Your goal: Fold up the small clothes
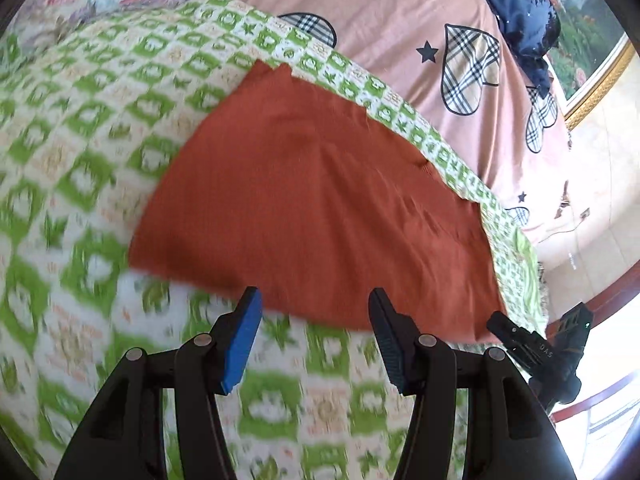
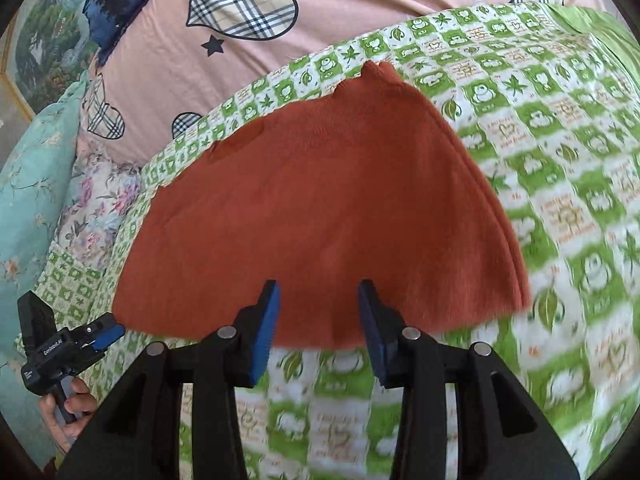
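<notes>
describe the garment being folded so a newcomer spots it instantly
Start at the pink bedsheet with plaid hearts, then the green-and-white frog-print blanket spread over it. On that blanket lies the rust-orange knit garment, flat: the only plain, unpatterned fabric there.

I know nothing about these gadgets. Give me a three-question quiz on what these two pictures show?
1. True or false: the left gripper is clamped on the orange garment.
2. The garment lies on which cloth? A) pink sheet with plaid hearts B) green-and-white blanket C) navy starry cloth
3. Fill in: both grippers' jaws stand ____.

Key:
1. False. Nothing sits between its fingers.
2. B. The blanket is under it; the pink sheet lies beyond, and the navy cloth farther still.
3. Open. The right gripper also holds nothing.
</notes>
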### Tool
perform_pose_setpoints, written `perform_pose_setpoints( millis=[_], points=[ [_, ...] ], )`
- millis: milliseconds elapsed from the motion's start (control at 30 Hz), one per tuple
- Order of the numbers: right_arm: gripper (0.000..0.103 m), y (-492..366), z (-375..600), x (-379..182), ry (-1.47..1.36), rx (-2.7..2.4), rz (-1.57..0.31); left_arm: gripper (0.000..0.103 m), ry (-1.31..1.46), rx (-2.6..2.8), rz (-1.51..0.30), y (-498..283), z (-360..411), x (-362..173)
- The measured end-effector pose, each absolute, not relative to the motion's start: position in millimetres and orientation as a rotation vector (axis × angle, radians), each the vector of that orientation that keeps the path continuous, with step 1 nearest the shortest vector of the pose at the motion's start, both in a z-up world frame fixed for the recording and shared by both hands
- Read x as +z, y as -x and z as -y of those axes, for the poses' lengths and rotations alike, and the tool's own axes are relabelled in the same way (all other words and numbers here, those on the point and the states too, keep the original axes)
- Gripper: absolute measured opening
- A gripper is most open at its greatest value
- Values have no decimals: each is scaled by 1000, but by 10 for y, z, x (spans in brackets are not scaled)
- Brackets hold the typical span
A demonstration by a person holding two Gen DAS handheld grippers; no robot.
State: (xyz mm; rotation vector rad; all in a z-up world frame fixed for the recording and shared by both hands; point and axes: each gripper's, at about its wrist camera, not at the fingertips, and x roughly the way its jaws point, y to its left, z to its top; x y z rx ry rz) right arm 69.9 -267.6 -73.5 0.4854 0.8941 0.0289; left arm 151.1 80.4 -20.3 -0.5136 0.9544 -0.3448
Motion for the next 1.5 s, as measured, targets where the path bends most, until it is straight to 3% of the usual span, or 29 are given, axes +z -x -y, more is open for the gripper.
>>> perform_pose_setpoints(
  millis=[400,967,1067,1133,1167,1200,1500],
  points=[
    [47,-316,2514,-673,-493,57,-903,62,585,-313,-968,-1312,-936,-346],
    [48,-514,2602,-712,-521,76,-926,64,725,-153,-901,-1970,-1139,-562],
    [48,-625,2659,-693,-533,85,-917,56,706,-114,-879,-2102,-1147,-544],
    [48,-701,2696,-681,-537,91,-916,36,695,-110,-872,-2162,-1147,-517],
    [48,-739,2716,-673,-537,92,-917,19,694,-121,-869,-2177,-1141,-500],
    [48,-782,2735,-664,-540,97,-915,12,689,-132,-863,-2187,-1128,-469],
    [48,-1318,2930,-576,-587,192,-941,10,368,-372,-752,-2125,-71,231]
  ],
)
